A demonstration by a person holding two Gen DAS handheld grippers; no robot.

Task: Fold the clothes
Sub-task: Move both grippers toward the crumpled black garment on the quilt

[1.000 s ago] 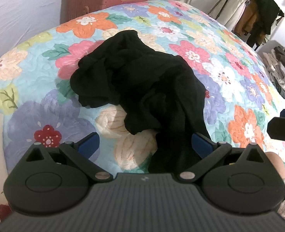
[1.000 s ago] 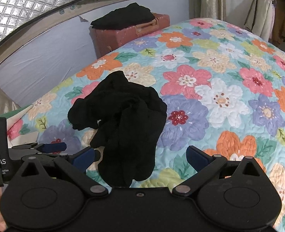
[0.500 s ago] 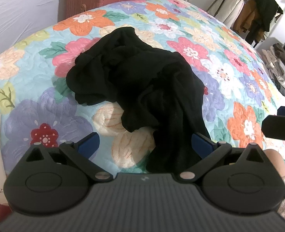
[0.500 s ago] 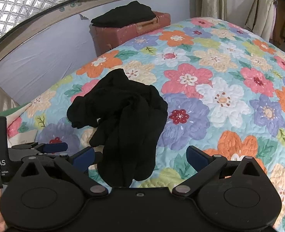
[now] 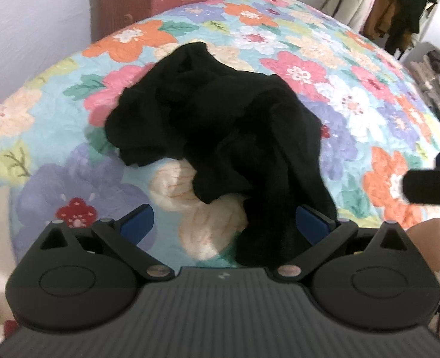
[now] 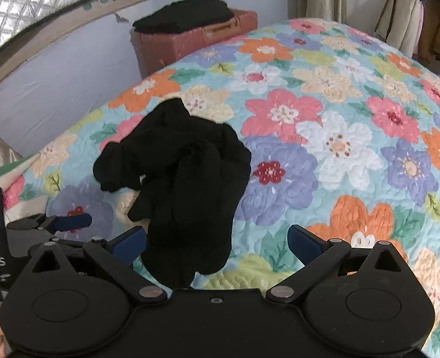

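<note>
A crumpled black garment (image 5: 228,137) lies in a heap on the flowered quilt (image 5: 324,68), one end trailing toward the near edge of the bed. My left gripper (image 5: 224,223) stands open just before that near end, its blue pads wide apart, nothing held. In the right wrist view the same black garment (image 6: 187,173) sits left of centre. My right gripper (image 6: 217,238) is open too, with the cloth's near tip between its spread fingers but not pinched. The left gripper (image 6: 70,222) shows at the left edge there.
A pink suitcase (image 6: 196,41) with folded black clothes (image 6: 187,13) on top stands beyond the bed's far corner. A rack of hanging clothes (image 5: 398,15) is at the far right. The right gripper's finger (image 5: 428,186) juts in at the left view's right edge.
Both grippers have edged slightly forward toward the black garment, which looks a little larger now. The cloth itself has not moved and both stay open.
</note>
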